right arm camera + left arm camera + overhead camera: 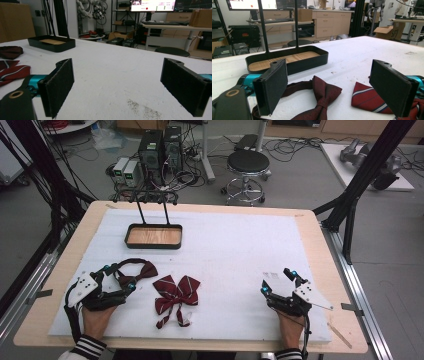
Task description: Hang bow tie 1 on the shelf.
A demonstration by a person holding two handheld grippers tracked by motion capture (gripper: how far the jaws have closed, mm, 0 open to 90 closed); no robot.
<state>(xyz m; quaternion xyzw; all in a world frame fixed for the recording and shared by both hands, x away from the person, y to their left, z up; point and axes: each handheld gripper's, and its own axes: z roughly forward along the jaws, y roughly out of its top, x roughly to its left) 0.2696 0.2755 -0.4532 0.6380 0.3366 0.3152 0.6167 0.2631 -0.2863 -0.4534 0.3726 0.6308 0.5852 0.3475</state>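
Note:
A plain dark red bow tie (141,269) with its black strap lies on the white mat at the left, and my left gripper (120,277) stands open right over it. In the left gripper view that bow tie (322,96) sits between the wide-apart jaws. A striped dark red bow tie (175,292) lies just right of it, its edge (367,96) seen by the right jaw. My right gripper (276,280) rests open on the mat at the right, nothing between its jaws (120,85).
A black tray with a wooden floor (153,236) stands at the back left of the mat, two thin posts (140,211) rising from it. The white mat (235,245) covers most of the wooden table. A stool (247,167) and computers stand beyond the table.

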